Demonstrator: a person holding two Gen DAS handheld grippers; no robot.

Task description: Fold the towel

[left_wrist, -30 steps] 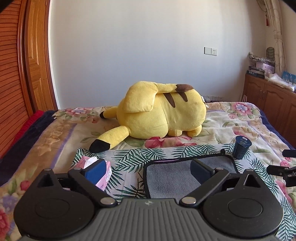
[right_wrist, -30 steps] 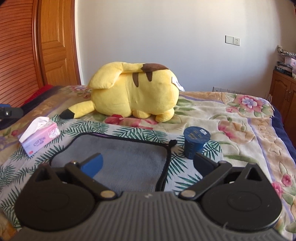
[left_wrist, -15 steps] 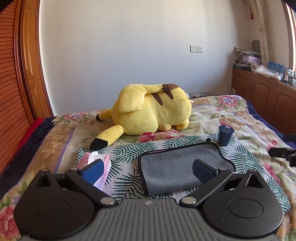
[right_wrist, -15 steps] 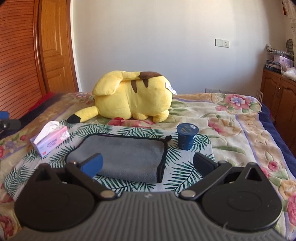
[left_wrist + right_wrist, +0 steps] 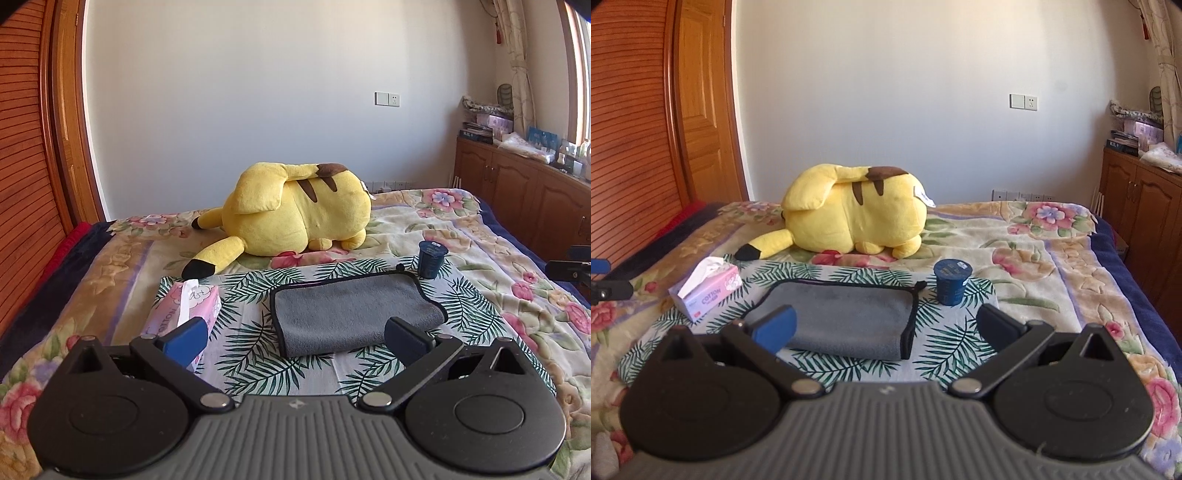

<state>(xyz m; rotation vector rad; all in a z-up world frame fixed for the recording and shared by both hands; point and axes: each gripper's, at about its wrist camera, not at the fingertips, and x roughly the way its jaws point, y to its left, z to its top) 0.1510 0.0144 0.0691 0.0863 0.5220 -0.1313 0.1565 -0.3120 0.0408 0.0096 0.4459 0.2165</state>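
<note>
A grey towel with black edging lies folded on a palm-leaf cloth on the bed; it also shows in the right wrist view. My left gripper is open and empty, held back from the towel's near edge. My right gripper is open and empty, also back from the towel, a little to its right. Part of the right gripper shows at the far right of the left wrist view, and part of the left gripper at the far left of the right wrist view.
A pink tissue box lies left of the towel. A dark blue cup stands at its far right corner. A big yellow plush toy lies behind. Wooden cabinets stand right, a wooden wardrobe left.
Both grippers have pulled back and up from the towel, so the whole folded towel, the tissue box and the cup now show further off. Both stay open.
</note>
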